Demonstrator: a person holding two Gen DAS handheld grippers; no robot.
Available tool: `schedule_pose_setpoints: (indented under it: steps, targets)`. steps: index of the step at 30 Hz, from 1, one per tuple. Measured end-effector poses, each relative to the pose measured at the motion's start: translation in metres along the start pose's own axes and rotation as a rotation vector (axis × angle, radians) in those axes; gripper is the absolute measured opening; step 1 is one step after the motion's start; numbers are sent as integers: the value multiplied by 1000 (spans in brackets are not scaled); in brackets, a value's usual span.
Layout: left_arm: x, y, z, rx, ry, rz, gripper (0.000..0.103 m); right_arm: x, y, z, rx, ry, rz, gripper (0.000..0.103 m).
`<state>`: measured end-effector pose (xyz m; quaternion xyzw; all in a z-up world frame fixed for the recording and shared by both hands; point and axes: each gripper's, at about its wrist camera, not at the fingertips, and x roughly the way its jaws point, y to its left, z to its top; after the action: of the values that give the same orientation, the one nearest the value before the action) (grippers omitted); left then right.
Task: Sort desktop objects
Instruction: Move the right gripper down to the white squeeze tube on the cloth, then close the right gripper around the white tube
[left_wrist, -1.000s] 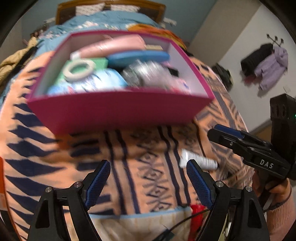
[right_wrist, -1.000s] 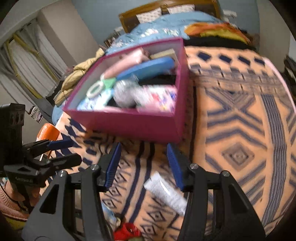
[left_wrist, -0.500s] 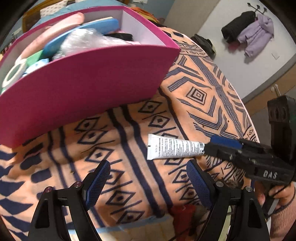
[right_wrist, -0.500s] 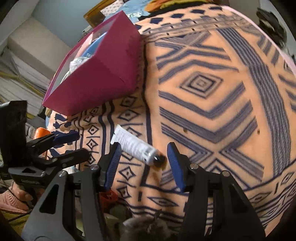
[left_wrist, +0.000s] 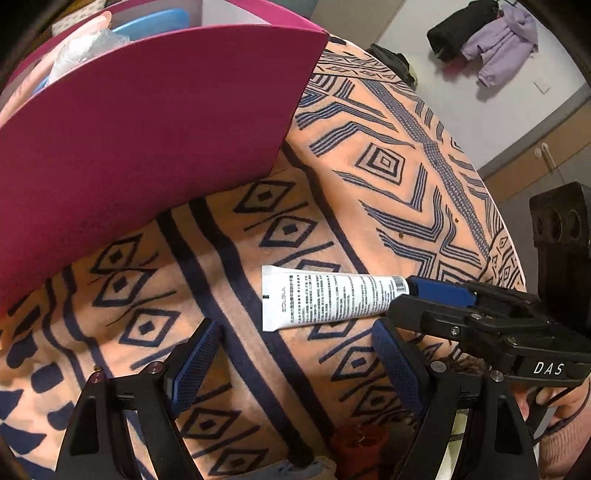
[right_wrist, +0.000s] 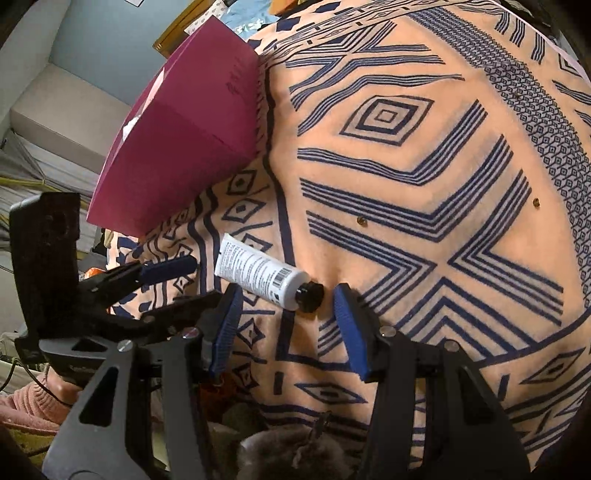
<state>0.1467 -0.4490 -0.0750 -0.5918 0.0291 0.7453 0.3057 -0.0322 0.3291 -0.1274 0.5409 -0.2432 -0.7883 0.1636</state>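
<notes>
Mostly patterned blanket (right_wrist: 424, 155); coats (left_wrist: 491, 40), perhaps, behind

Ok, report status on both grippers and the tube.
Right gripper open, jaws straddling the white tube cap end. Left gripper open, empty. Tube flat on cloth, beside pink box. Nothing blocking.

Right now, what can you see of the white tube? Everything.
The white tube is a small squeeze tube, plastic by its look, with dense black print, a barcode near a black screw cap and a flat crimped tail. It lies on its side on the orange patterned cloth, near the magenta box. The right gripper is open, its pads either side of the cap, not visibly touching.
</notes>
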Motion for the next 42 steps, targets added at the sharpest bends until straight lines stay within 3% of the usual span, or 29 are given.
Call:
schedule_pose_setpoints:
  steps: [3, 8, 14, 19, 27, 33, 42]
  targets:
    - [0, 0, 0, -2, 2, -23, 86, 0, 0, 0, 3, -5, 2, 50]
    - [0, 0, 1, -5, 5, -61, 72, 1, 12, -1, -36, -1, 5, 32]
    - [-1, 10, 0, -41, 11, -88, 72, 7, 15, 1, -37, 14, 32, 32]
    - [-3, 27, 0, -101, 4, -92, 72, 16, 23, 3, -76, 36, -3, 37]
    - [-5, 43, 3, -165, -12, -83, 73, 25, 49, 8, -248, 50, -111, 44]
    - [-1, 42, 5, -157, -4, -81, 73, 36, 70, 8, -412, 71, -198, 44]
    - [-3, 49, 7, -182, -4, -101, 73, 44, 86, 6, -566, 71, -266, 47]
